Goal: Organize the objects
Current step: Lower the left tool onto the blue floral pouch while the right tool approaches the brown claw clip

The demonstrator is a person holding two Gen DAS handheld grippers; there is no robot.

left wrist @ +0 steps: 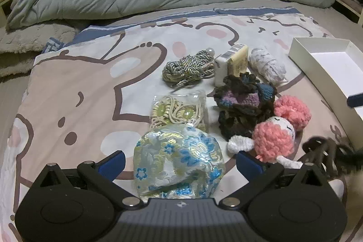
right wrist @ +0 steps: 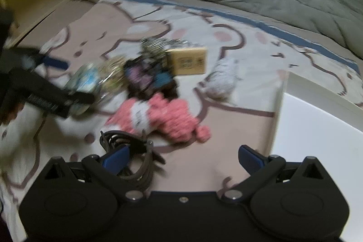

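My left gripper (left wrist: 180, 161) has its jaws spread wide around the blue-and-gold floral brocade pouch (left wrist: 178, 162) on the cartoon-printed bed sheet (left wrist: 74, 83). My right gripper (right wrist: 182, 157) is also wide open and empty, a dark coiled hair clip (right wrist: 127, 142) at its left finger and the white cardboard box (right wrist: 317, 133) just right.

One brocade pouch (left wrist: 179, 162), two cord bundles (left wrist: 189, 68), one pink doll (left wrist: 275, 132), one white box (left wrist: 329, 65)

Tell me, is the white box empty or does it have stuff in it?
Empty, as far as shown: the white box has no lid and its visible floor is bare. Part runs out of frame.
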